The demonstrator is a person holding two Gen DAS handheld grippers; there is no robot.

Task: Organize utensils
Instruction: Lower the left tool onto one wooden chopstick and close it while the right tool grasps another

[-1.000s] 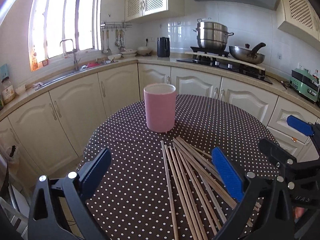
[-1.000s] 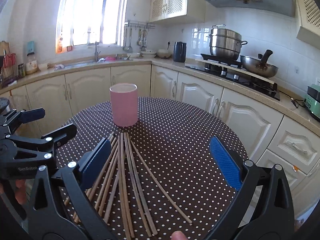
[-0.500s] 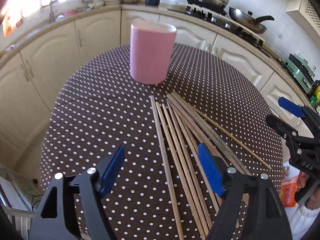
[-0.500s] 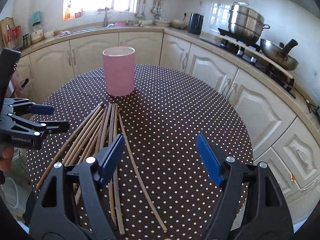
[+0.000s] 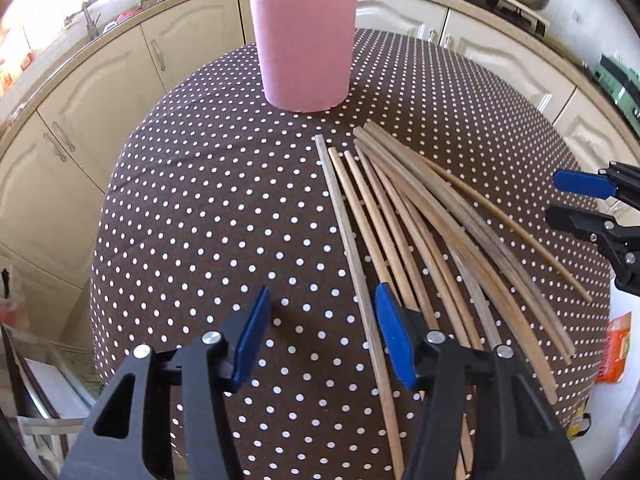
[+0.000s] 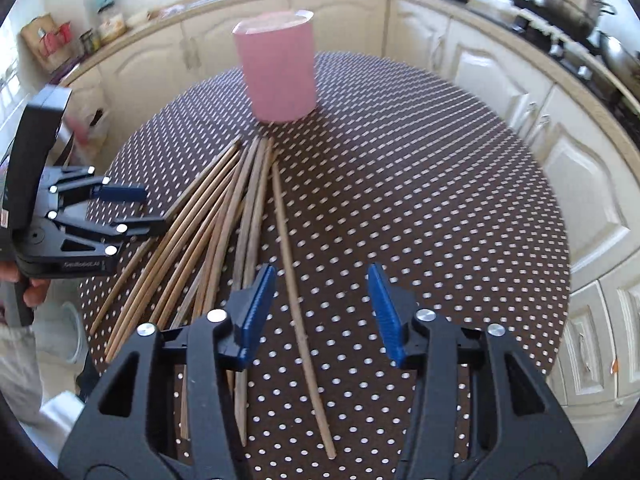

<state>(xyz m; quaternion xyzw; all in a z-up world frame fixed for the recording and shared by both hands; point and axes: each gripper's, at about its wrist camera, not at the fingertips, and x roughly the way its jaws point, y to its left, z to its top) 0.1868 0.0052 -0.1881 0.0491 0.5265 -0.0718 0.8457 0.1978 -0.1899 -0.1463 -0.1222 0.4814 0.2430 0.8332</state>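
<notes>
Both tools hover over the wooden chopsticks (image 5: 404, 216) on the dotted table (image 5: 200, 208); the left tool (image 5: 320, 332) and the right tool (image 6: 320, 312) are closing, gripping nothing.

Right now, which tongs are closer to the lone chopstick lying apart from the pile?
Right. The right tongs, closing, straddle the lone chopstick; the left tongs hang over the pile's opposite edge.

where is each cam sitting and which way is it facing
Left wrist: on the left gripper, tilted down at the polka-dot table; own closing jaws over the outermost chopstick, nothing gripped; right gripper at the right edge.
Right wrist: on the right gripper, tilted down likewise; closing jaws straddle a lone chopstick; left gripper and a hand at the left edge.
Shared: pink holder, chopsticks, kitchen cabinets.
</notes>
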